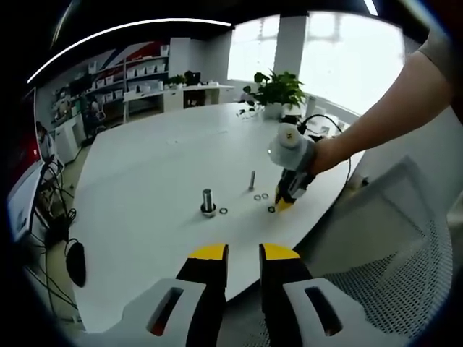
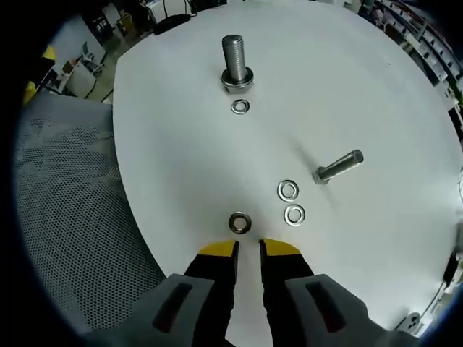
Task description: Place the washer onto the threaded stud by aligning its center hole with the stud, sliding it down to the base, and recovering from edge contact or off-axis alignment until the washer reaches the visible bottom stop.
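In the right gripper view, my right gripper stands slightly open just short of a washer lying flat near the table edge. Two more washers lie to its right, beside a thin stud. Farther off stands a thick threaded stud with a washer at its base, and a loose washer lies before it. In the left gripper view, my left gripper hovers slightly open and empty over the table edge. The right gripper, held by a hand, touches down by the washers; the thick stud stands left.
The round white table carries a potted plant and cables at its far side. A grey mesh chair sits close against the table edge under the grippers. Shelves and desks line the room behind.
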`<state>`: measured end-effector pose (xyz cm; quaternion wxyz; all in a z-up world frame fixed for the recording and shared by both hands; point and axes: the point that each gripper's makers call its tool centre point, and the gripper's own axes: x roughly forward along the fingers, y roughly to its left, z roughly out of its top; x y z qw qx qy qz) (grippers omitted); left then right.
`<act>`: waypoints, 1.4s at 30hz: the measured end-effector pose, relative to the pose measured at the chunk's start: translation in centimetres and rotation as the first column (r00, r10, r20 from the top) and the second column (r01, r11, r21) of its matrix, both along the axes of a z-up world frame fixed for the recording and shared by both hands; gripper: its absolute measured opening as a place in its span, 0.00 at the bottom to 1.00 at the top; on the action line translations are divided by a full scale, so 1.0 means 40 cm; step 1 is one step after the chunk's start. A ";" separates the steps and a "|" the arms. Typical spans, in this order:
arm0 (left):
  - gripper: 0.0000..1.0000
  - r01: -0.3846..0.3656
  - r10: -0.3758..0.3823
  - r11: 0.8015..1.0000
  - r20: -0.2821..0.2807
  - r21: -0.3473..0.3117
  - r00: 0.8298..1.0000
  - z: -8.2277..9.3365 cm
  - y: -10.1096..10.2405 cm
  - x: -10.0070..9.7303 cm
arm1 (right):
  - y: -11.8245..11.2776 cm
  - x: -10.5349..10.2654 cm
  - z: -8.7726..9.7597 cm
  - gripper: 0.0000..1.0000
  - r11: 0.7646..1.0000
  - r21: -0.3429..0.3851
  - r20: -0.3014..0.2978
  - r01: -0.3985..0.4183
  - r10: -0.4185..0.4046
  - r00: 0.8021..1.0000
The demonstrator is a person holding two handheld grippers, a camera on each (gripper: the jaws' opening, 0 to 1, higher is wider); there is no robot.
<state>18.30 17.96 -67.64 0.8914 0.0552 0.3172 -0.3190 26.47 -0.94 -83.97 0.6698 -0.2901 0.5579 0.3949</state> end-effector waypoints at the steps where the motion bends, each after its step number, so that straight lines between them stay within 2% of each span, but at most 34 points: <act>1: 0.15 0.000 0.000 1.000 0.001 -0.002 1.000 0.001 0.000 0.000 | -0.001 -0.002 0.000 0.21 1.000 -0.008 -0.008 -0.001 0.001 1.000; 6: 0.15 -0.007 0.008 1.000 0.008 -0.008 1.000 0.004 0.002 0.004 | -0.009 -0.004 0.015 0.23 1.000 0.002 -0.007 0.000 0.000 1.000; 7: 0.15 -0.011 0.011 1.000 0.008 -0.011 1.000 0.005 0.003 0.005 | -0.019 0.000 0.018 0.24 1.000 -0.010 0.009 -0.021 0.021 1.000; 10: 0.15 -0.002 0.002 1.000 0.005 -0.007 1.000 0.003 0.000 0.002 | -0.053 0.016 0.033 0.24 0.999 -0.029 0.031 -0.017 0.017 0.999; 13: 0.15 -0.003 0.003 1.000 0.008 -0.013 1.000 0.006 -0.001 0.004 | -0.070 0.019 0.040 0.27 1.000 -0.023 0.020 0.014 -0.013 1.000; 15: 0.15 -0.005 0.005 1.000 0.008 -0.014 1.000 0.007 0.000 0.004 | -0.071 0.019 0.045 0.30 1.000 -0.029 0.027 0.000 0.001 1.000; 20: 0.14 -0.002 0.002 1.000 0.007 -0.011 1.000 0.005 0.000 0.004 | -0.031 0.018 0.042 0.31 0.999 -0.014 0.034 -0.028 0.029 0.999; 25: 0.14 -0.010 0.010 1.000 0.006 -0.012 1.000 0.006 0.003 0.006 | 0.015 0.005 0.016 0.30 0.996 -0.032 0.038 -0.087 0.088 0.995; 31: 0.14 -0.006 0.006 1.000 0.006 -0.009 1.000 0.006 0.002 0.004 | 0.038 0.007 -0.007 0.28 0.992 -0.040 0.037 -0.121 0.123 0.992; 35: 0.14 -0.017 0.017 1.000 0.005 -0.009 1.000 0.005 0.006 0.007 | 0.037 0.022 -0.005 0.24 0.991 -0.056 0.029 -0.125 0.127 0.992; 42: 0.14 -0.018 0.018 1.000 0.006 -0.003 1.000 0.003 0.007 0.007 | 0.042 0.010 -0.007 0.22 0.959 -0.100 0.022 -0.266 0.269 0.963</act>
